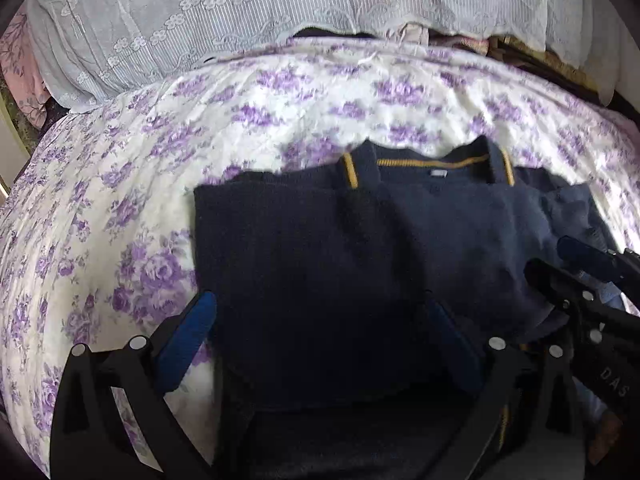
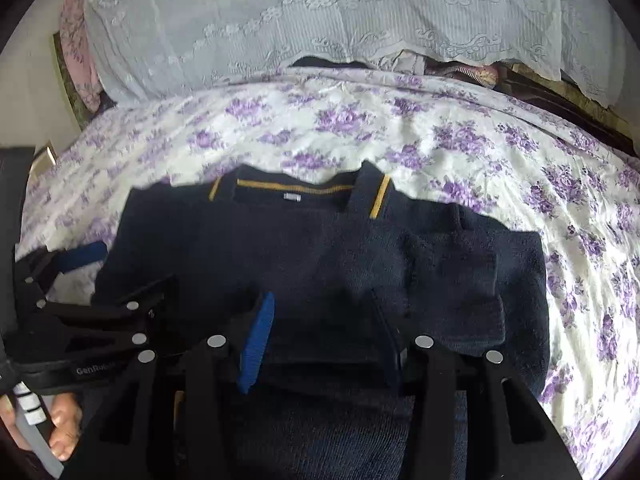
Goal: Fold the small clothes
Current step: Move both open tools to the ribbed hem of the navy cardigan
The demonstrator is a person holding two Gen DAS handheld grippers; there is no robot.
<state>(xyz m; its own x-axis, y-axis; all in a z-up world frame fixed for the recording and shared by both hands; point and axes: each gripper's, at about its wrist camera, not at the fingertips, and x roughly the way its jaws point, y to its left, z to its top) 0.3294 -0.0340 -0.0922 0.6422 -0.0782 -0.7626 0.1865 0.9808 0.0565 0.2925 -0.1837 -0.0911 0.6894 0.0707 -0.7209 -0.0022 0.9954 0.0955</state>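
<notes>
From my left wrist camera I see the navy shirt lying flat on the bed sheet, white with purple flowers, its yellow-trimmed collar at the far end and both sides folded in over the middle; my left gripper hangs low over the near part of the shirt with its blue-padded fingers spread wide, one over the sheet by the shirt's left edge, the other over the dark cloth, and I cannot see them pinching anything; my right gripper reaches in from the right edge above the shirt's folded right side; a white lace cloth lies beyond the sheet. From my right wrist camera the shirt fills the middle; my right gripper stands about half open over the near hem, a fold of navy cloth between its fingers with no pad visibly pressing it; my left gripper and the hand on its handle sit at the left.
</notes>
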